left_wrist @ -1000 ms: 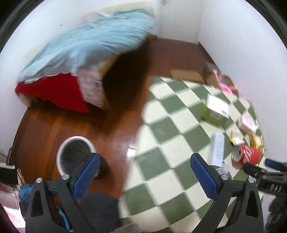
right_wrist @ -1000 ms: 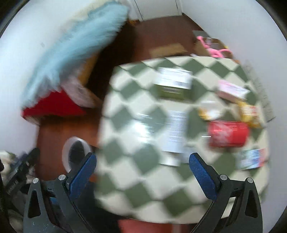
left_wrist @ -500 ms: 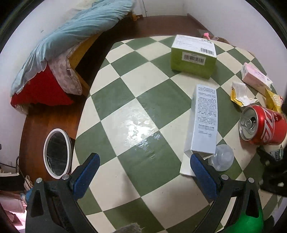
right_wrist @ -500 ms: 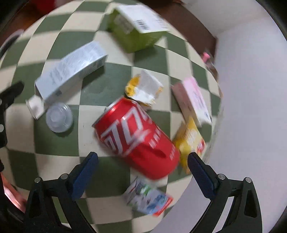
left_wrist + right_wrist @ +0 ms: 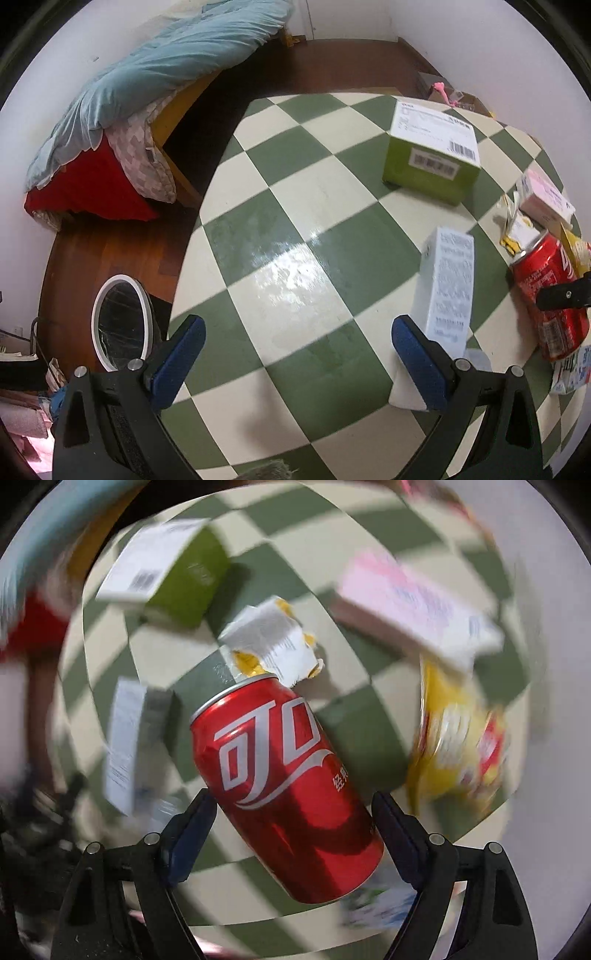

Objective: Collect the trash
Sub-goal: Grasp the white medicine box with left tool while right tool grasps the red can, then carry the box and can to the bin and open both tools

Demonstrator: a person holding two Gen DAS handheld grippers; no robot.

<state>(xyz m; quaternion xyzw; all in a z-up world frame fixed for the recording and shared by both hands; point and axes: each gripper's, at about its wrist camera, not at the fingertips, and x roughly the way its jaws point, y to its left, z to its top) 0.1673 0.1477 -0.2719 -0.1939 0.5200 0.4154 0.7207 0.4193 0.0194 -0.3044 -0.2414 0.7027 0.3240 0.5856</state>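
Note:
A red soda can point(image 5: 284, 775) lies on its side on the green-and-cream checked table point(image 5: 295, 229). My right gripper point(image 5: 293, 801) points down over it. Its jaws are closing, with the can's lower half between the two fingers; I see no firm press of the pads. From the left wrist view the can point(image 5: 546, 295) is at the right edge, with a black part of the right gripper point(image 5: 565, 295) over it. My left gripper point(image 5: 297, 325) hangs open above the table with nothing between its fingers. A pale blue box point(image 5: 448, 284) lies just beyond its right finger.
Around the can lie a torn white-and-yellow wrapper point(image 5: 273, 642), a pink box point(image 5: 417, 605), a yellow snack bag point(image 5: 454, 746) and a green box point(image 5: 432, 158). A white-rimmed bin point(image 5: 122, 328) stands on the wooden floor left of the table. A bed with a blue duvet point(image 5: 166, 74) is behind.
Both grippers came down over the table. The right one swung onto the red can, which now sits between its fingers, and its jaws have narrowed. The left one stayed open.

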